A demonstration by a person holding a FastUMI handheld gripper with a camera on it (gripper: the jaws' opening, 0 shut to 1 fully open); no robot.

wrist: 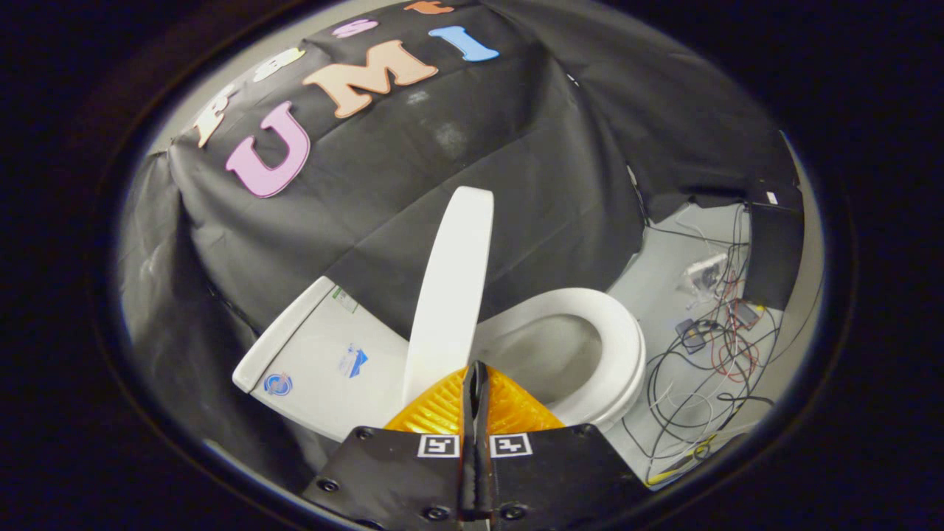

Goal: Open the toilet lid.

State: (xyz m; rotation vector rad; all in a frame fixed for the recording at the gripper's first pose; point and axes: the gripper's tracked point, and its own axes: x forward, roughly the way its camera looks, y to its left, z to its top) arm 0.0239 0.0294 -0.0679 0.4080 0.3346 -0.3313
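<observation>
The toilet lid [451,287] stands raised, close to upright, seen almost edge-on; its long axis runs from its hinge end just ahead of the claw [476,380] up toward the black cloth wall [516,169], and its rounded free end points up and slightly toward the bowl side. The claw's fingers [442,409] are pressed together with no gap and nothing between them, their tips just short of the lid's lower end. Beside the lid on one side lies the white tank [317,354]; on the other, the seat ring [605,332] rests flat around the open bowl [549,358], whose inside looks bare. Beyond the seat, tangled cables [708,361] lie on the floor [664,265].
</observation>
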